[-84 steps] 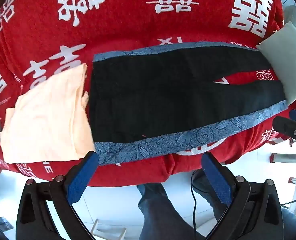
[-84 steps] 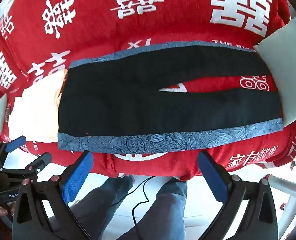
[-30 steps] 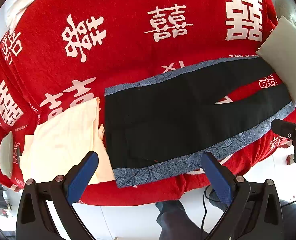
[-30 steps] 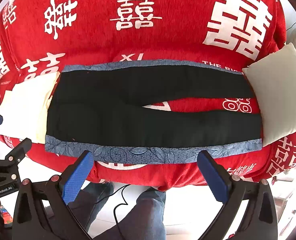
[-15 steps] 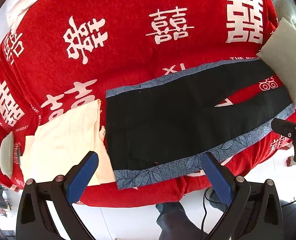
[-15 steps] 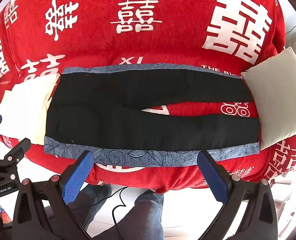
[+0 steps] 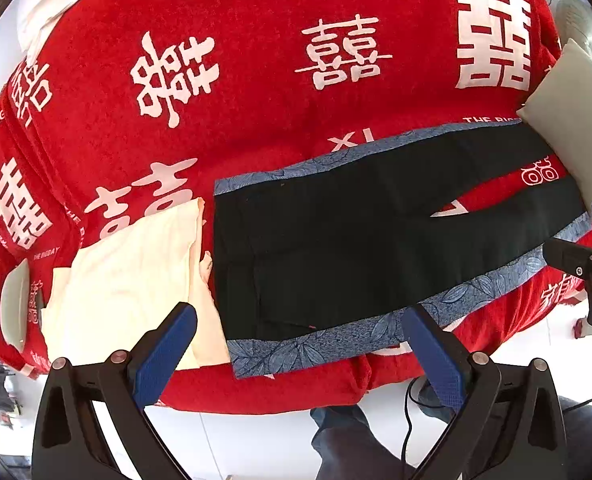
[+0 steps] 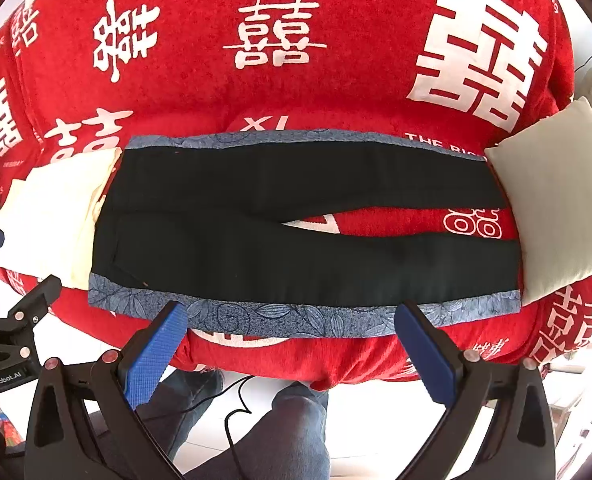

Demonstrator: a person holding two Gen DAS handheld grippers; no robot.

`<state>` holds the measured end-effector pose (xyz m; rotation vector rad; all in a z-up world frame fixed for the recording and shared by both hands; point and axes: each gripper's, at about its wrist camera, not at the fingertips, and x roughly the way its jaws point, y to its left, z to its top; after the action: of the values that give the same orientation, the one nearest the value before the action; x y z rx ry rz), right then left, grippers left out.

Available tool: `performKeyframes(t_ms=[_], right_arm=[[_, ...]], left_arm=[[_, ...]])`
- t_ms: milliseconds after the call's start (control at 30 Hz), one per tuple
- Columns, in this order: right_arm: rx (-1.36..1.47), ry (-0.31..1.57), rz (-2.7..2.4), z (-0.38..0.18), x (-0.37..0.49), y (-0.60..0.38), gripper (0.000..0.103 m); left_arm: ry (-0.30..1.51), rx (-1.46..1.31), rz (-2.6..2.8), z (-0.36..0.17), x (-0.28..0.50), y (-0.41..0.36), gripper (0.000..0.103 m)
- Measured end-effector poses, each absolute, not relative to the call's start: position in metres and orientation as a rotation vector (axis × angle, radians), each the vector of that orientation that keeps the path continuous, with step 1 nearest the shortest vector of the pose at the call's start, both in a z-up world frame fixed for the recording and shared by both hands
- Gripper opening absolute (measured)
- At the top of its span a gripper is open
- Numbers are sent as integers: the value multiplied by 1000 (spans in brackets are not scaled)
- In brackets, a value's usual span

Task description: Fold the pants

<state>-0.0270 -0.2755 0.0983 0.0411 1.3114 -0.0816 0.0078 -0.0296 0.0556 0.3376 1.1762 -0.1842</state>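
Across the near part of a red cover printed with white characters, the black pants lie flat and unfolded, waist toward the left and both legs running to the right. A blue leaf-patterned band runs along each outer side seam, and the nearer band lies close to the front edge of the red surface. The two legs part toward the cuffs, leaving a wedge of red cover showing between them. At the waist end a folded cream cloth lies just beside the pants, touching or nearly touching them. At the cuff end a pale grey-green cushion sits against the leg ends.

Both tools hover at the near edge, apart from the fabric. The left hand-held gripper has its blue-padded fingers spread wide with nothing between them, opposite the waist end. The right hand-held gripper is likewise spread wide and empty, facing the middle of the near band. The person's jeans-clad legs and a black cable show below, over a white floor
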Motion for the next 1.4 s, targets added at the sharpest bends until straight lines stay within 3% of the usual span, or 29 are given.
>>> performKeyframes(t_ms=[367,700,900,1133,1233,1300,1400], right_arm=[[28,1323,-4,93,-23,-293,103],[230,1445,109,61,-48,-352,103],[455,1527,189,19,-69,-354,103],[787,1546,309,-69,-73,-298,103],[928,1534,353,-112,-68,-266,99],[1004,1517,352,-138,-63,-249,91],[1100,1505,341,-168,-58,-233,84]], left_arm=[[1200,300,-130,54,-4,-47,103],[1346,-102,54,26,-35,-20,103],[1409,-257,103,-11,-53,8,103],[1426,-383,62,-81,-41,42,103],[1437,-450,41,-115,-37,56,103],[1432,-521,7,-135,-37,66,103],[1457,-592,-37,-167,-35,77,93]])
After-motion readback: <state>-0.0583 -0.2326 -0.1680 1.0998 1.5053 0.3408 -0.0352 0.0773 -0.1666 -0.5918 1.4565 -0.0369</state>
